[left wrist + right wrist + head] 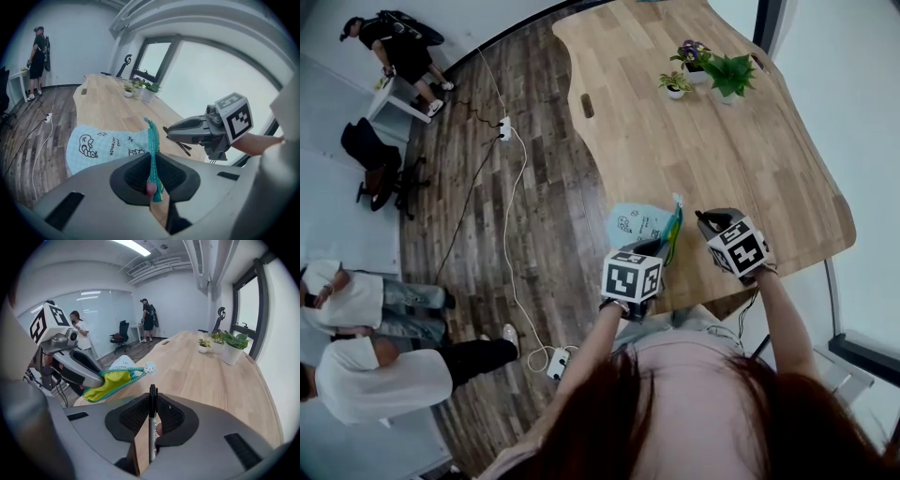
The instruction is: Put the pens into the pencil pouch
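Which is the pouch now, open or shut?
Open. In the right gripper view the pouch shows its zipper edges apart, with yellow lining between them. The left tongs hold one edge.

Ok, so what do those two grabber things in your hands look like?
The left gripper and the right gripper are smooth grey shells with rounded shapes. Their fingers have black bumpy pads. The left cube and the right cube are white with black square patterns on them. The person wears a pinkish top.
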A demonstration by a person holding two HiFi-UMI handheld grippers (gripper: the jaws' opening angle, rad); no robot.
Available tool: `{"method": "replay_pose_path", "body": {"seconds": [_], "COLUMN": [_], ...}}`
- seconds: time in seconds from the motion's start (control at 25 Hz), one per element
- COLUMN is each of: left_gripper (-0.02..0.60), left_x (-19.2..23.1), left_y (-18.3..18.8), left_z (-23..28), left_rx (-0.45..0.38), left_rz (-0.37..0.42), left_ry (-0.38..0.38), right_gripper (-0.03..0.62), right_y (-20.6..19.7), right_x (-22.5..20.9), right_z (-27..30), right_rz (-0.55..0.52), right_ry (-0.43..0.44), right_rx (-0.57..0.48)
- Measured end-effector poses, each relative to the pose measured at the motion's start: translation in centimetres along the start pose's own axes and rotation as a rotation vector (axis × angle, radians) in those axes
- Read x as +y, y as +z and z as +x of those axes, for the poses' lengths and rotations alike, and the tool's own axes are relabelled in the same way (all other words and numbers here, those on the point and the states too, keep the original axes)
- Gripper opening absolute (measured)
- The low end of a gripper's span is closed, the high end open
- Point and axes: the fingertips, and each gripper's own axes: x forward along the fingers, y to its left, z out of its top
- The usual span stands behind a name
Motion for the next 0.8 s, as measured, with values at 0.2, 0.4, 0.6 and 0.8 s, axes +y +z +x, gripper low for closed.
{"method": "replay_pose_path", "body": {"seconds": [0.2, 0.4, 0.6, 0.8], "left_gripper": [0.031, 0.031, 0.031, 0.029], "left_x": [-0.3, -0.4, -0.8, -0.7], "left_y": [0.6, 1.2, 2.1, 3.2], "left_z": [-1.1, -1.8, -2.1, -2.3], "left_rx": [-0.015, -0.030, -0.053, -0.073], "left_rz": [-0.027, -0.058, -0.102, -0.155], "left_ry": [-0.038, -0.068, -0.137, -0.188], "right_gripper": [0.051, 0.051, 0.051, 0.051], "right_y": [1.7, 3.6, 6.0, 8.3], "right_x": [0.6, 0.6, 0.4, 0.2], "right_z": [-1.5, -3.1, -5.0, -6.4], "right_rz": [0.043, 0.108, 0.197, 0.271], "right_ry": [-0.025, -0.041, -0.051, -0.044], "right_rx": [-0.057, -0.138, -0.247, -0.351]}}
